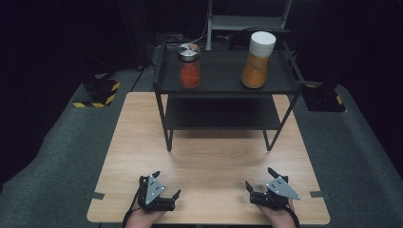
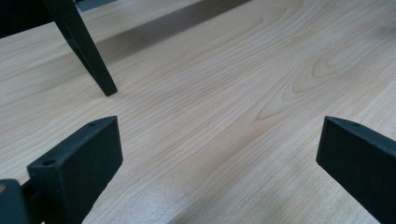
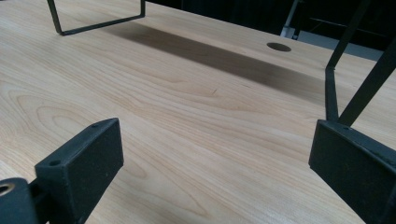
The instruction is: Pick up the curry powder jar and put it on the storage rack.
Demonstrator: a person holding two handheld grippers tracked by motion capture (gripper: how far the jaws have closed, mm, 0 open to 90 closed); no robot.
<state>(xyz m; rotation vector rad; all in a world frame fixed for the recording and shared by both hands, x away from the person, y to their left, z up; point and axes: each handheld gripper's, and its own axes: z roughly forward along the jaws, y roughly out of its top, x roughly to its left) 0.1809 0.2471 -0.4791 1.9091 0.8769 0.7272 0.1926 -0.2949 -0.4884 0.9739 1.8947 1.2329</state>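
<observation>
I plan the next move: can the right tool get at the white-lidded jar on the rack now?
Probably yes. The right tool is open and empty, bare table lies ahead, and the jar stands on the open top of the rack.

Table (image 1: 209,156) is pale wood-grain with a slight sheen, rack (image 1: 223,85) looks like matt black metal, jars (image 1: 189,66) seem glass, gripper jaws matt black.

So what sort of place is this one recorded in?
Probably a staged recording setup, not a home: a light wooden table on grey carpet, black surroundings, yellow-black striped stand bases, and a black metal two-tier shelf holding two spice jars.
</observation>
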